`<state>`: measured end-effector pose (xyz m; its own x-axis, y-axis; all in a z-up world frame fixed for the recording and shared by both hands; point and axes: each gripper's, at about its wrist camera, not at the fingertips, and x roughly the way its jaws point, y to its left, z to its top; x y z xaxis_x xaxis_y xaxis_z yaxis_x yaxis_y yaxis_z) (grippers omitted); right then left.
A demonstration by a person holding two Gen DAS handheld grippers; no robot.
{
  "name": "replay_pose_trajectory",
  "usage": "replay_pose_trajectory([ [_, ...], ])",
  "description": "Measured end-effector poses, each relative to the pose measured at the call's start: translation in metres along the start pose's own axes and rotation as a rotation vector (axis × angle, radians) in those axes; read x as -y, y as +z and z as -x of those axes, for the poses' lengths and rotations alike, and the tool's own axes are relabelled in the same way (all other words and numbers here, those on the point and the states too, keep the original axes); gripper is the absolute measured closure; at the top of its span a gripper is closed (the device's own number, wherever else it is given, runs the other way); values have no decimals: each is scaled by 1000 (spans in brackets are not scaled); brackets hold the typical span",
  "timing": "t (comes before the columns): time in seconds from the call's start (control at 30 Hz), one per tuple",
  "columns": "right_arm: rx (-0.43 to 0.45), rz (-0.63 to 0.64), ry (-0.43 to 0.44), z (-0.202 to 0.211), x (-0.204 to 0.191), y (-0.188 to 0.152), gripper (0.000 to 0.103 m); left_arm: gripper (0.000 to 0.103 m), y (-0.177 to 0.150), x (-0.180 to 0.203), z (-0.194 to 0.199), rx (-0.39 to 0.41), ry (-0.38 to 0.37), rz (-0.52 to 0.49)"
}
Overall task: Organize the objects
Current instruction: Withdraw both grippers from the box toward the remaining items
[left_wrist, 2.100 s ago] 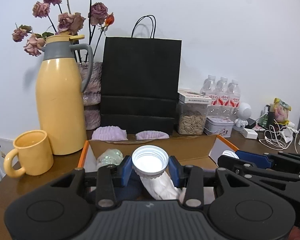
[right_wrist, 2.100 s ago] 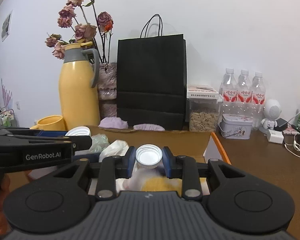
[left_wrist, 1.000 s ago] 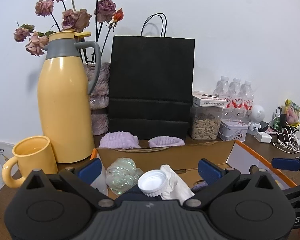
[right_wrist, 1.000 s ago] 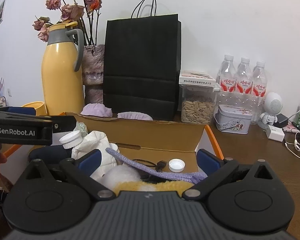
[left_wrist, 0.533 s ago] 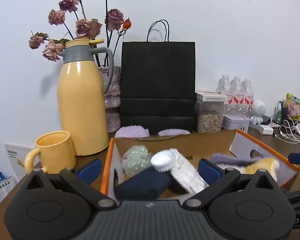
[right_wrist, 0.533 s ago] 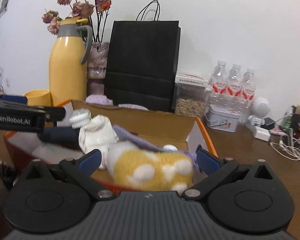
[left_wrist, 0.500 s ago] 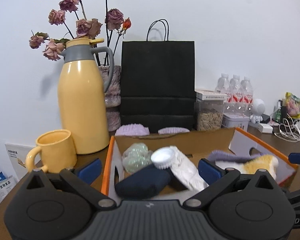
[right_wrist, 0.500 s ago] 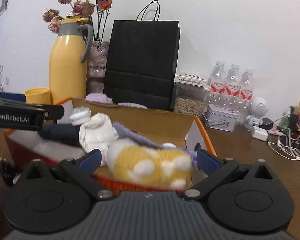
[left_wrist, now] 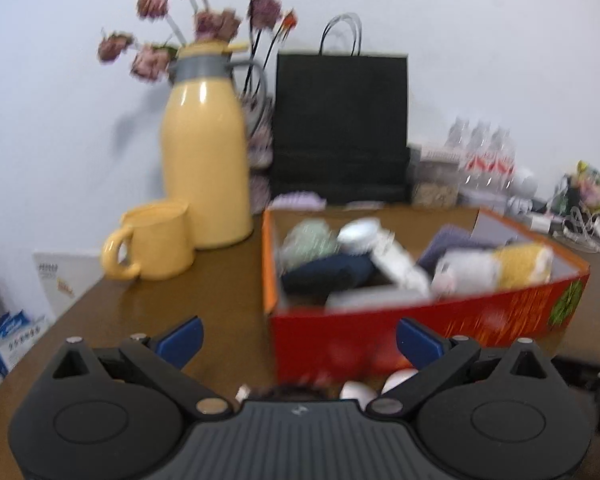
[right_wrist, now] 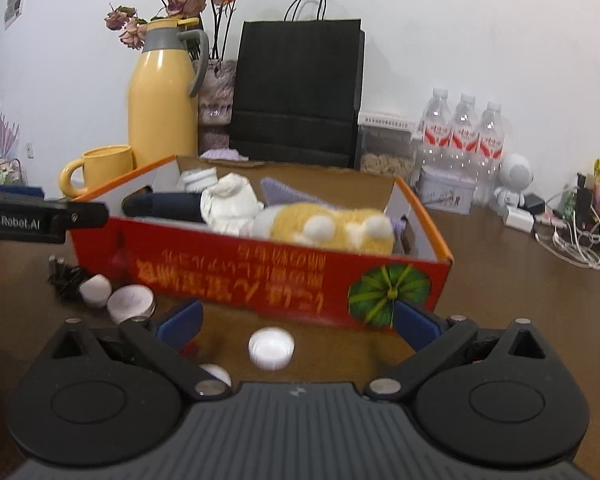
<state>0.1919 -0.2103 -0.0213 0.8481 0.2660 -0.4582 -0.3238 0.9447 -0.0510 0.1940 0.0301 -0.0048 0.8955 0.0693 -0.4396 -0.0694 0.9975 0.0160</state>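
- Left tongs [left_wrist: 299,334] spread wide, nothing between the blue pads, hovering low over the brown bench [left_wrist: 228,288] just before the red box's left end.
- Right tongs [right_wrist: 296,322] likewise spread wide and empty, facing the long red side of the box [right_wrist: 260,268].
- Red cardboard box with orange rim and white inside, standing on the bench, printed with upside-down yellow characters and a green round emblem.
- Inside the box: yellow-and-white plush toy [right_wrist: 332,228] against the near wall, white crumpled pouch with a white screw cap [right_wrist: 226,200], dark blue roll [right_wrist: 164,204], purple cloth [right_wrist: 284,194], pale green bundle [left_wrist: 310,238] towards the back left.
- Outside the box, on the bench: white bottle cap [right_wrist: 271,348] lying loose between the right pads; a round white lid [right_wrist: 132,302], a small white lump [right_wrist: 95,290] and a black tangled thing [right_wrist: 66,278] near the box's left front corner.
- Behind: yellow thermos jug [right_wrist: 162,96], yellow mug [right_wrist: 100,170], black paper bag [right_wrist: 298,88], dried roses [right_wrist: 172,0], three water bottles [right_wrist: 462,128].
- Left-wrist view blurred; fine detail there impossible to make out.
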Motion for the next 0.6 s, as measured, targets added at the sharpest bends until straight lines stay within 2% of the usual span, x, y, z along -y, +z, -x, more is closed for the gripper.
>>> replay_pose_trajectory([
  [0.2, -65, 9, 14, 4, -3, -12, 0, 0, -12, -13, 7, -54, 13, 14],
  [0.6, -170, -32, 30, 1, -3, -23, 0, 0, -27, -21, -6, -189, 20, 3],
])
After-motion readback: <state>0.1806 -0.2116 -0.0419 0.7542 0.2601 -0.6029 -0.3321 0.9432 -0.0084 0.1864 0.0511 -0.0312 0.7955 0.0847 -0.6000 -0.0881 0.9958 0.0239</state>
